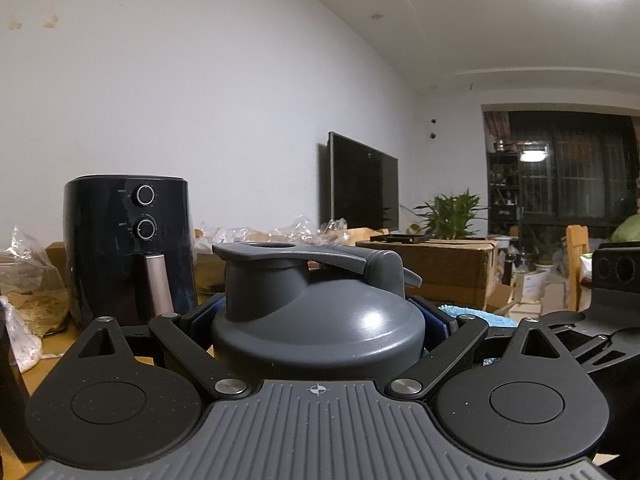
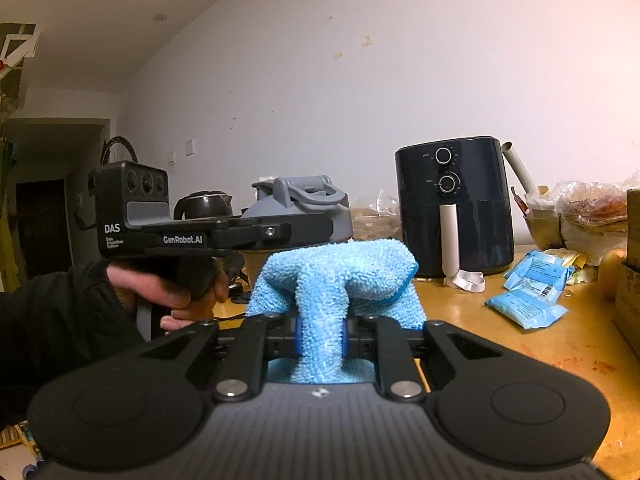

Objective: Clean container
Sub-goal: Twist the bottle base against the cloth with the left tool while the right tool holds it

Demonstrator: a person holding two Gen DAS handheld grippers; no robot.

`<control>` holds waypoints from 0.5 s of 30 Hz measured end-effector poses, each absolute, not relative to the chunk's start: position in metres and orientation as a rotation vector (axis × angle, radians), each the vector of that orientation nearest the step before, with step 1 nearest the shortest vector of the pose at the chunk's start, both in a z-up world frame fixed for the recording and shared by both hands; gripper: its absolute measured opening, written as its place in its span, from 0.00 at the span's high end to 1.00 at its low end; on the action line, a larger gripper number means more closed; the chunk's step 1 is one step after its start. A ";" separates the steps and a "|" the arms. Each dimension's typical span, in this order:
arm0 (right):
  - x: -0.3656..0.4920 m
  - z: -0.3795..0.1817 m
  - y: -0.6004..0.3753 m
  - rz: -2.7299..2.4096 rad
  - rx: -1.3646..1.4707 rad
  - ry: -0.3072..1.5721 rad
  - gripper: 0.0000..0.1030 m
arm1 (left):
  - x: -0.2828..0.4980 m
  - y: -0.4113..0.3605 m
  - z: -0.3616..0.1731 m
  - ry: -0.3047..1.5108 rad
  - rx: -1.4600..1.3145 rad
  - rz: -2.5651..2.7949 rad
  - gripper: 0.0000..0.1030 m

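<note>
A grey container (image 1: 320, 320) with a flip-top lid and carry loop fills the middle of the left wrist view. My left gripper (image 1: 318, 314) is shut on it, blue pads pressing both sides just under the lid. In the right wrist view the same container (image 2: 308, 200) sits in the left gripper (image 2: 296, 232), which a hand (image 2: 160, 284) in a black sleeve holds. My right gripper (image 2: 320, 340) is shut on a light blue microfibre cloth (image 2: 340, 268). The cloth bunches up past the fingers, just in front of and below the container.
A black air fryer (image 2: 456, 204) stands at the back of the wooden table (image 2: 520, 344), with blue packets (image 2: 532, 292) to its right. A dark kettle (image 2: 204, 204) is behind the left gripper. Cardboard boxes (image 1: 440, 268), plastic bags and a TV (image 1: 362, 184) lie beyond.
</note>
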State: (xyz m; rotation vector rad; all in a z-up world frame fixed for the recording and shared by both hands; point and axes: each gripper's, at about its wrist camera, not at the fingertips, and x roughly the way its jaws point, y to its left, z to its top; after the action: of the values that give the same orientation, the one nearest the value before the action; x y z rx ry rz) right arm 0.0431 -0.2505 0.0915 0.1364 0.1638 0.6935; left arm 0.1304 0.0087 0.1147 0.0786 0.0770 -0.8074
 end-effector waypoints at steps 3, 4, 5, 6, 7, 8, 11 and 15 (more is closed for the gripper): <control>0.044 0.091 -0.252 0.694 0.136 0.164 0.88 | 0.125 0.006 0.116 0.076 0.094 -0.773 0.06; 0.044 0.091 -0.252 0.693 0.136 0.164 0.88 | 0.122 0.004 0.117 0.074 0.101 -0.758 0.06; 0.044 0.090 -0.253 0.693 0.136 0.164 0.88 | 0.120 0.003 0.117 0.072 0.109 -0.742 0.06; 0.044 0.090 -0.253 0.691 0.135 0.164 0.88 | 0.117 0.002 0.117 0.071 0.113 -0.726 0.06; 0.044 0.090 -0.254 0.690 0.135 0.163 0.88 | 0.115 0.000 0.117 0.071 0.116 -0.710 0.06; 0.044 0.090 -0.254 0.689 0.135 0.163 0.88 | 0.113 -0.001 0.118 0.070 0.118 -0.693 0.06; 0.045 0.089 -0.254 0.684 0.136 0.166 0.87 | 0.106 -0.007 0.117 0.065 0.124 -0.638 0.06; 0.045 0.088 -0.254 0.680 0.136 0.171 0.86 | 0.099 -0.016 0.116 0.060 0.126 -0.565 0.06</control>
State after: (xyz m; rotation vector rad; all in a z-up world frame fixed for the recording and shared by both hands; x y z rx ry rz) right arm 0.0445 -0.2543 0.0883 0.1357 0.1707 0.6801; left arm 0.0989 -0.0155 0.1158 0.1258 0.0604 -0.5648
